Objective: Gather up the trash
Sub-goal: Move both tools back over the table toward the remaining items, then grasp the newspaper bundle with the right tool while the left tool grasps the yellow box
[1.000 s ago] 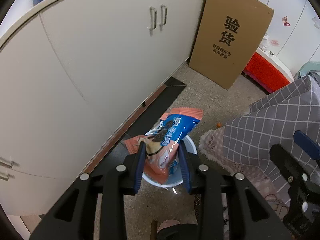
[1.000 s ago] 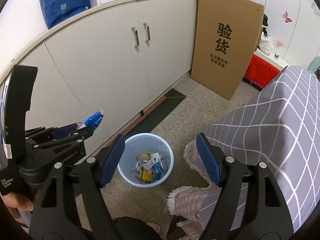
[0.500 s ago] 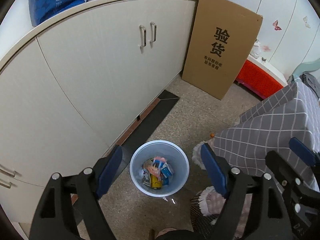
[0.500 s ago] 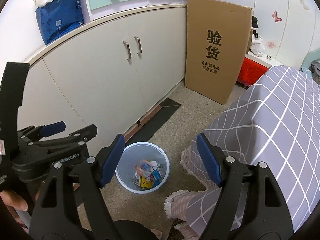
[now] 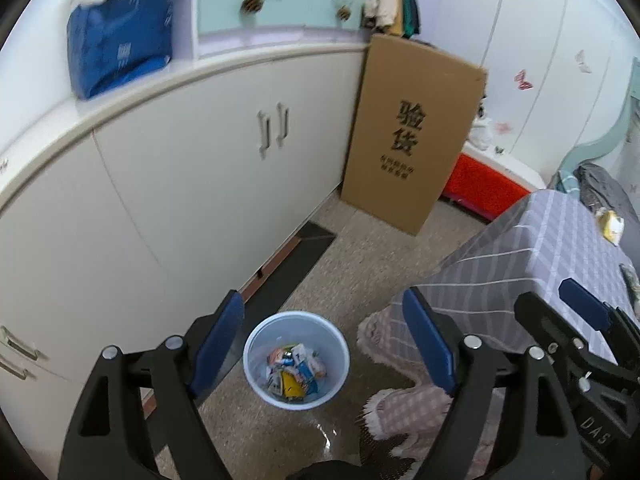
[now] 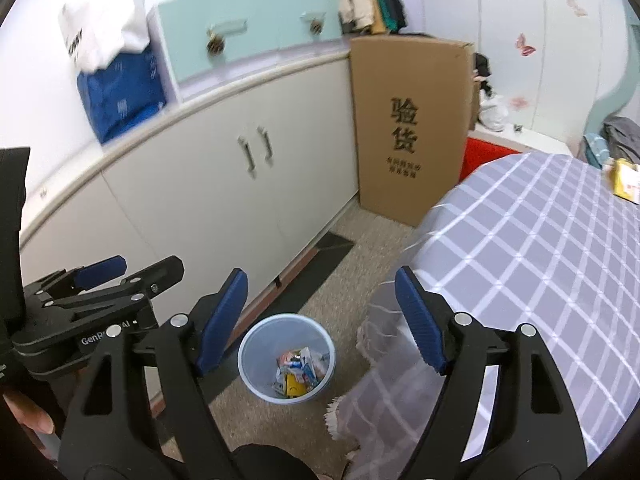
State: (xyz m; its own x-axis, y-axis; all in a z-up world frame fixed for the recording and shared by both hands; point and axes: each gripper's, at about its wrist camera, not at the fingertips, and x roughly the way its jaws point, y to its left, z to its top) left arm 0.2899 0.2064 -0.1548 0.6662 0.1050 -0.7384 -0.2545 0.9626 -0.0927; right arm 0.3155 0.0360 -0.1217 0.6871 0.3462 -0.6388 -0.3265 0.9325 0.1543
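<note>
A pale blue trash bin [image 5: 296, 360] stands on the floor beside the cabinets, with several snack wrappers [image 5: 296, 368] in its bottom; it also shows in the right wrist view [image 6: 286, 360]. My left gripper [image 5: 324, 344] is open and empty, high above the bin. My right gripper [image 6: 320, 320] is open and empty, also above the bin. A yellow packet [image 6: 626, 180] lies on the far side of the checked tablecloth [image 6: 540, 264]; it also shows in the left wrist view [image 5: 610, 228].
Cream cabinets [image 5: 180, 184] run along the left. A tall cardboard box [image 5: 412, 136] leans at their end, with a red box [image 5: 480, 188] behind it. The table's grey checked cloth [image 5: 540, 256] hangs on the right. A blue bag [image 5: 116, 48] sits on the counter.
My left gripper opened and dropped the blue and orange snack bag into the bin. Both grippers have since risen and tilted up, away from the bin.
</note>
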